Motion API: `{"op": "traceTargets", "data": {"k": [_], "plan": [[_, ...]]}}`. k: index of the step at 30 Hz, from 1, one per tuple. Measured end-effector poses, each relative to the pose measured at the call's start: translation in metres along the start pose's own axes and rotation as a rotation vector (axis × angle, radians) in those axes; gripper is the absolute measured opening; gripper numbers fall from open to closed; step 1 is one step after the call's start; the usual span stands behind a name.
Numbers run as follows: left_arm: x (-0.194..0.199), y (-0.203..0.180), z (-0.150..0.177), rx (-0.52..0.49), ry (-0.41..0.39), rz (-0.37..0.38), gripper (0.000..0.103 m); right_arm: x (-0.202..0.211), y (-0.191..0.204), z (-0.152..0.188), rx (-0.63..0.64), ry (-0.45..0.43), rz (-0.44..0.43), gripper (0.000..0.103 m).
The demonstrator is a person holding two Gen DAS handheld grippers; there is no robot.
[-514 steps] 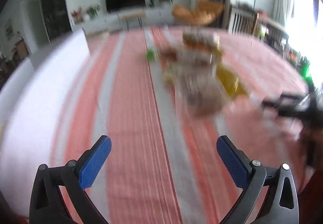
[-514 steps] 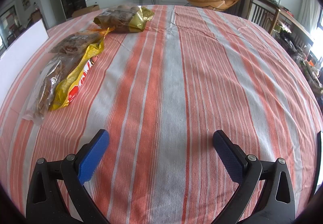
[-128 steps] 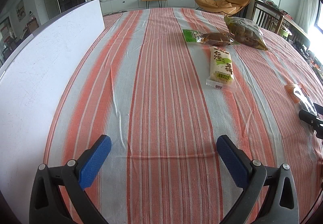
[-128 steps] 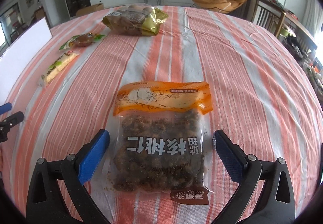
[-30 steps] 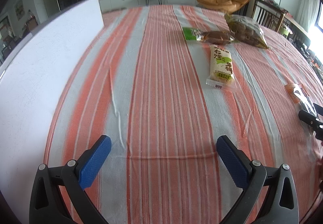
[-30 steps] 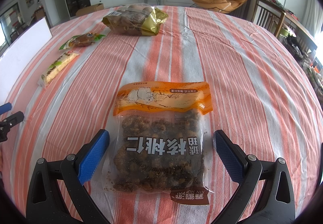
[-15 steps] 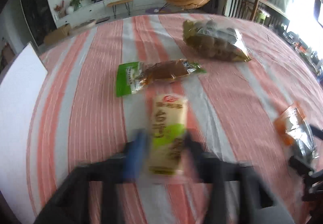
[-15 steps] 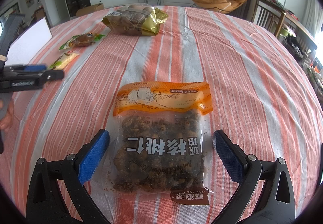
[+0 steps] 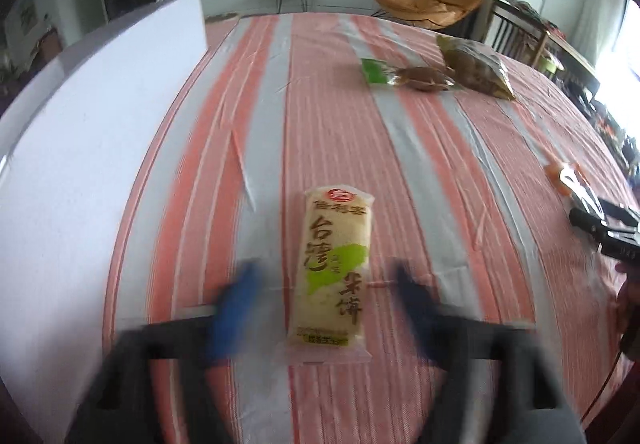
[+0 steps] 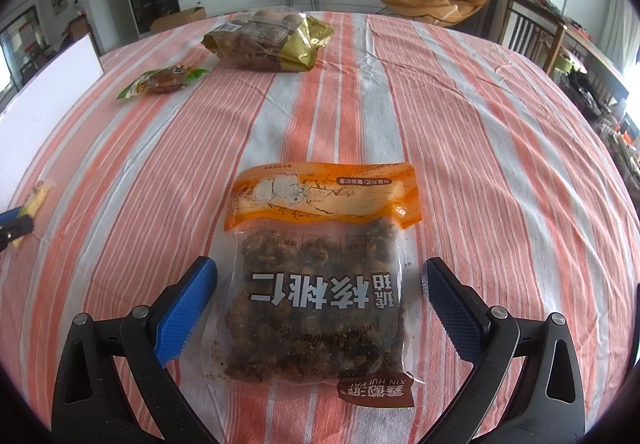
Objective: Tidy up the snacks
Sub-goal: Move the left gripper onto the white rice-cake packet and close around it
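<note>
A long pale rice-cracker packet (image 9: 336,264) with a green patch lies flat on the striped cloth. My left gripper (image 9: 322,296), blurred, straddles its near half; the jaws are opening and neither blue pad touches the wrapper. From the right wrist view that packet (image 10: 38,196) and a left fingertip (image 10: 12,224) show at the far left edge. My right gripper (image 10: 318,272) stands open around a clear walnut bag (image 10: 320,244) with an orange top, with gaps on both sides.
A green-wrapped cake (image 9: 408,75) and a gold bag of brown snacks (image 9: 476,68) lie at the far side of the orange-and-white tablecloth (image 9: 360,124). A white board (image 9: 80,148) stands along the left edge. The right gripper's tip (image 9: 604,228) shows at the right.
The left gripper, shut on the rice-cracker packet near the green cake half a second ago, has carried it back toward the near left and spread its jaws. The right gripper has not moved.
</note>
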State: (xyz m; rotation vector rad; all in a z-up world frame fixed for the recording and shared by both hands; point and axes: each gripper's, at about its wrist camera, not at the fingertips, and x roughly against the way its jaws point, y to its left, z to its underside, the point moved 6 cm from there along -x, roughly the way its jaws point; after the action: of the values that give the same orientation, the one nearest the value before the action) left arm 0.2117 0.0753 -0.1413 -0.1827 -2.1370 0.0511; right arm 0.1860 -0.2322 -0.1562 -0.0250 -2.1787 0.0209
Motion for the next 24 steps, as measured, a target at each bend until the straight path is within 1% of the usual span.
{"op": "traceTargets", "data": {"k": [2, 3, 4, 5, 8, 24], "plan": [[-0.003, -0.004, 0.002, 0.0, -0.005, 0.009, 0.097, -0.001, 0.001, 0.0, 0.0, 0.0, 0.0, 0.103], [-0.005, -0.007, 0.004, -0.025, -0.015, -0.011, 0.099, 0.0, 0.0, 0.0, 0.0, 0.0, 0.0, 0.103], [-0.007, -0.012, 0.004, -0.068, -0.021, -0.049, 0.102, 0.0, 0.0, 0.0, 0.0, 0.0, 0.0, 0.103], [-0.008, -0.015, 0.004, -0.089, -0.042, -0.061, 0.102, -0.001, 0.001, 0.0, 0.0, 0.0, 0.0, 0.103], [-0.009, -0.015, 0.002, -0.078, -0.035, -0.04, 0.103, -0.001, 0.001, 0.0, 0.0, 0.0, 0.0, 0.103], [-0.008, -0.013, 0.003, -0.078, -0.036, -0.041, 0.103, -0.001, 0.0, 0.0, 0.0, 0.0, 0.0, 0.103]]}}
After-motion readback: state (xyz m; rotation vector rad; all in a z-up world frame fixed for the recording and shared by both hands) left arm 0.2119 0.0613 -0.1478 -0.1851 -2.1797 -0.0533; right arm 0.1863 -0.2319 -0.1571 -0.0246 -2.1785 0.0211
